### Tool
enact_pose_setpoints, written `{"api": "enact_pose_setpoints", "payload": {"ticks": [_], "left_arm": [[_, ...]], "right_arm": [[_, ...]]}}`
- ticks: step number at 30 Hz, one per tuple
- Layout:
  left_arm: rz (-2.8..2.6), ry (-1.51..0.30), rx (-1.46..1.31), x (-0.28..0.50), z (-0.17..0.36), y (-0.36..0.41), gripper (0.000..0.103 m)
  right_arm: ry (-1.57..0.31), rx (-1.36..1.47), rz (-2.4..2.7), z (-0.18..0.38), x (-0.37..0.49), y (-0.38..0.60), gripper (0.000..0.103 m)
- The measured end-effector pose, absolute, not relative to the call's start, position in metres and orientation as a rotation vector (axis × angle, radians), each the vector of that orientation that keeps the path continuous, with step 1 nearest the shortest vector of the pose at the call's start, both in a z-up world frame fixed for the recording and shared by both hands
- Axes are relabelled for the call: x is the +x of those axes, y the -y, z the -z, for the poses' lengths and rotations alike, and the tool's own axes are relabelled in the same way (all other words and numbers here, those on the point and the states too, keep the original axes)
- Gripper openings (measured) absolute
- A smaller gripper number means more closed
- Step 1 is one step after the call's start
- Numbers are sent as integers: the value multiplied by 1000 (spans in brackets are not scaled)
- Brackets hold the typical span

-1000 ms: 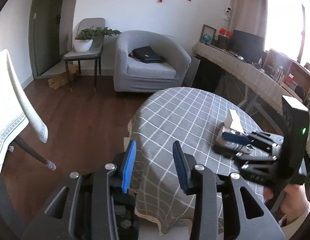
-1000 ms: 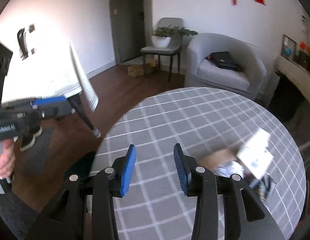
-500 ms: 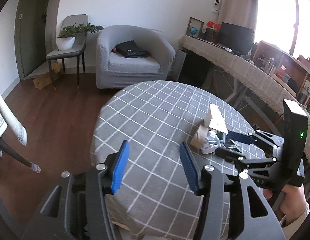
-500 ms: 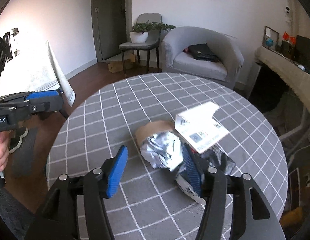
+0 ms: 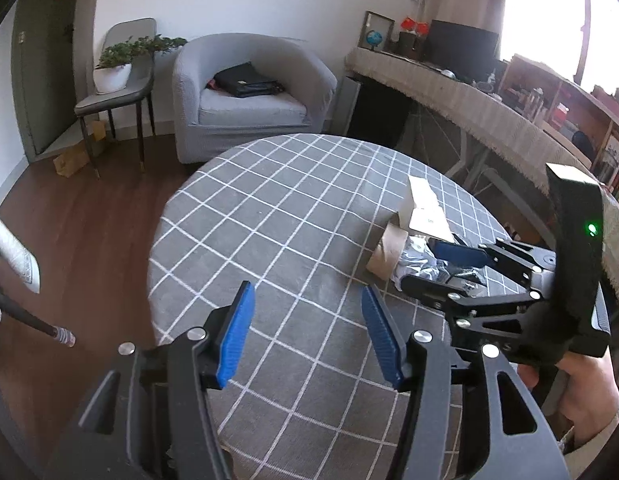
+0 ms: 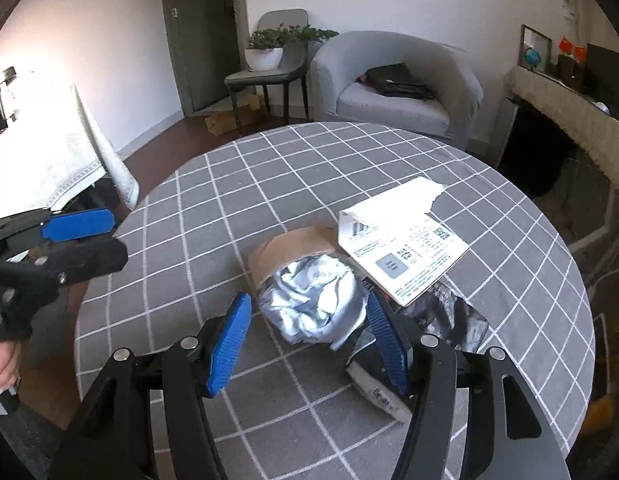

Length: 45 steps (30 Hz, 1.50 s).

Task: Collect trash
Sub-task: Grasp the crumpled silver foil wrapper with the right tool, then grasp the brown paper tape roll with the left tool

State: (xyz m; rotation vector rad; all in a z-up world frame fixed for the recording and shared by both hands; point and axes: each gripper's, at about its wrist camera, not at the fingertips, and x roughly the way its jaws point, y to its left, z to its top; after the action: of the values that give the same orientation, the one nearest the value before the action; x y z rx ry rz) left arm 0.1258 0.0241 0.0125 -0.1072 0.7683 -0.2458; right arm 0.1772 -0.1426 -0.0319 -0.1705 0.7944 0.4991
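In the left wrist view, the left gripper hovers over the near part of a round table covered with a grey checked cloth. Its blue pads stand wide apart with only cloth showing between them, so it is released and holds nothing. To the right, the trash pile lies on the far right part of the table: a brown paper piece, crumpled silver foil and a white printed sheet leaning over them. The right gripper reaches in from the right, its blue-padded finger above the foil and its dark finger below it, parted around the foil; whether they touch it cannot be told here. Beyond the table stand a grey armchair and a chair with a potted plant.

In the right wrist view, the right gripper is spread open, its blue pads on either side of the crumpled silver foil, not yet clamped on it. The brown paper piece lies just beyond the foil, the white printed sheet to the far right of it, overlapping a dark wrapper beside the right finger. The left gripper shows at the left edge of the table, its fingers slightly parted and bare.
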Motion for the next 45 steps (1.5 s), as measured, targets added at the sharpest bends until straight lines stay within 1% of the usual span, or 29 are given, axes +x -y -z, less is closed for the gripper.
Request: {"api": "enact_pose_setpoints", "payload": {"ticks": [1, 5, 11, 12, 19, 27, 33, 39, 41, 43, 45], "left_arm": [[254, -770, -102, 127, -12, -22, 60], [273, -782, -88, 134, -6, -15, 61], [296, -801, -86, 143, 3, -4, 62], [297, -802, -81, 143, 4, -2, 62], [340, -800, -67, 143, 7, 20, 64], [379, -813, -139, 151, 12, 28, 64], [413, -816, -186, 154, 12, 35, 63], [437, -837, -220, 162, 18, 45, 55], [437, -840, -225, 164, 19, 47, 47], [439, -841, -230, 166, 21, 49, 44], [451, -839, -248, 167, 21, 49, 36]], "right_arm": [[-800, -165, -502, 33, 179, 143, 61], [-811, -134, -524, 36, 180, 147, 53], [-815, -97, -577, 32, 176, 155, 50], [-814, -94, -586, 31, 173, 156, 48], [-810, -129, -607, 26, 160, 166, 46], [-810, -203, -621, 30, 148, 169, 46], [-797, -207, -634, 33, 143, 174, 45], [-783, -222, -638, 34, 139, 173, 45], [-780, -222, -639, 35, 139, 174, 45], [-776, -222, -638, 35, 139, 174, 44], [-775, -221, -639, 35, 140, 175, 44]]}}
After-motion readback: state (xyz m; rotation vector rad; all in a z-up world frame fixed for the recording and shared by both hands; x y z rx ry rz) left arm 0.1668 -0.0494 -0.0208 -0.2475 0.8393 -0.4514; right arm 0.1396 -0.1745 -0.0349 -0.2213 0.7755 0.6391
